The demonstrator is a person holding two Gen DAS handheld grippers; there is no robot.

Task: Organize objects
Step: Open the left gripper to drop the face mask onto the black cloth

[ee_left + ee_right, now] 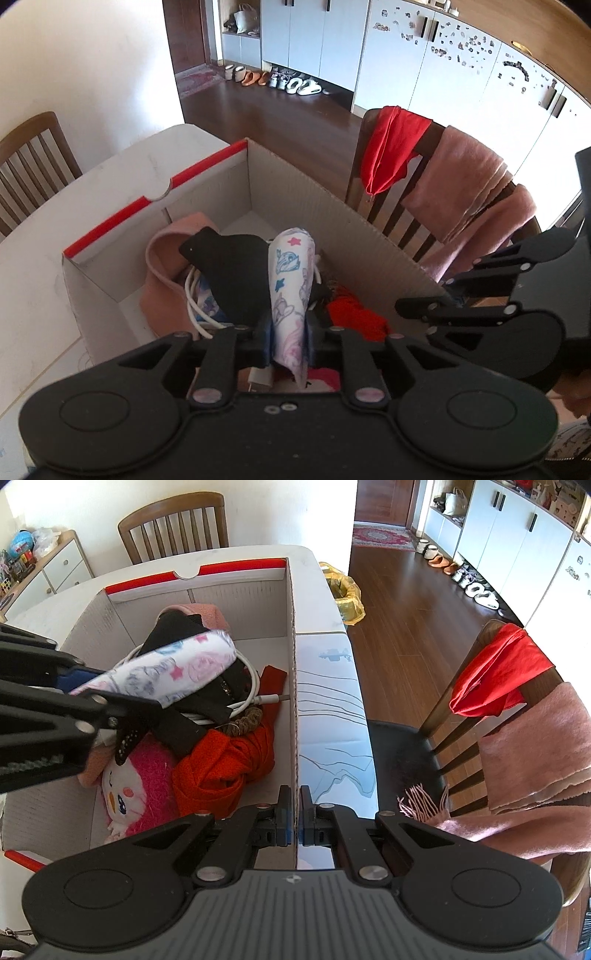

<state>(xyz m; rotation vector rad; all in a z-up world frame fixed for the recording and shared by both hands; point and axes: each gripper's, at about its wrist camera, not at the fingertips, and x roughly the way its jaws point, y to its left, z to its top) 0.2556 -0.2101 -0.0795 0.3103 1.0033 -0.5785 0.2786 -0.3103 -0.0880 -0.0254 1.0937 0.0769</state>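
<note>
Left claw [290,332]: pinching the printed cloth [291,280] above the box [236,598].
Right claw [294,812]: pressed together on the box's right wall.
Box: on the table [74,206], holding clothes, cable [255,698].

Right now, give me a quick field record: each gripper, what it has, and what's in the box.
left gripper: over the cardboard box, printed cloth between its fingers
right gripper: shut on the box's side wall
in box: white cable, red cloth, pink plush toy, black item, pink cloth
outside box: red cloth and pink towel over a chair back
</note>
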